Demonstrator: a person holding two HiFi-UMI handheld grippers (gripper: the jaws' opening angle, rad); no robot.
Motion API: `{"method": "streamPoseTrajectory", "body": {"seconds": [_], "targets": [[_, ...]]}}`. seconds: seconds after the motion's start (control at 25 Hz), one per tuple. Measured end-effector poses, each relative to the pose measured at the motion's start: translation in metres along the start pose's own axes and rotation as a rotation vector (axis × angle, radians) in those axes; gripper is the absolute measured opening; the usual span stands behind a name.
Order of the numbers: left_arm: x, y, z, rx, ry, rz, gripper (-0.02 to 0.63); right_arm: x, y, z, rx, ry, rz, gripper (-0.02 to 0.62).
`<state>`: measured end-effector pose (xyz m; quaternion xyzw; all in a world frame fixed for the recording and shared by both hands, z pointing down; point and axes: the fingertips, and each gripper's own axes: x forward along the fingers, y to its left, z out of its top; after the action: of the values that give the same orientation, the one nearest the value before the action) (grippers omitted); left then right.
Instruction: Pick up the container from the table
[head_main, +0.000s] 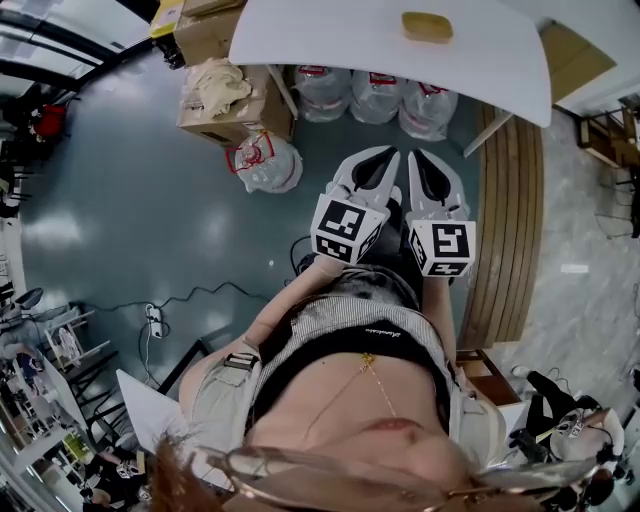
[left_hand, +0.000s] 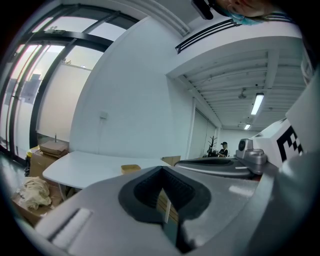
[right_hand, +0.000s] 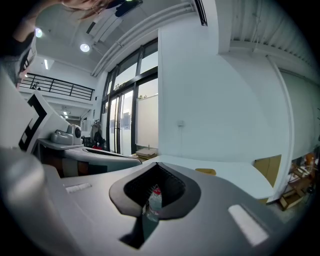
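Where we look down from above, container (head_main: 427, 26): tan, shallow, resting on the white table (head_main: 330, 40), nothing touching it.
Left gripper (head_main: 388, 156): jaws together, nothing between them, well apart from the container.
Right gripper (head_main: 420, 156): jaws together, empty, just beside the left gripper.
Under table: we note three clear water jugs (head_main: 378, 95).

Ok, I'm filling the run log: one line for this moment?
container: on table, untouched | left gripper: shut, empty | right gripper: shut, empty
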<state>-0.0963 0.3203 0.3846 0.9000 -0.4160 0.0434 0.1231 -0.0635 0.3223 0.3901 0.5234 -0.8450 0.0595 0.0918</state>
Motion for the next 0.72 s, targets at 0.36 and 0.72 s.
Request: {"method": "streamPoseTrajectory", "body": {"seconds": [0.36, 0.72], "targets": [[0.051, 0.027, 0.021, 0.014, -0.008, 0.022, 0.000, 0.048, -0.034, 0.015, -0.016, -0.003, 0.035, 0.026], [0.105, 0.042, 0.039, 0.029, -0.010, 0.037, 0.000, 0.087, -0.075, 0.031, -0.021, -0.019, 0.079, 0.026]]}}
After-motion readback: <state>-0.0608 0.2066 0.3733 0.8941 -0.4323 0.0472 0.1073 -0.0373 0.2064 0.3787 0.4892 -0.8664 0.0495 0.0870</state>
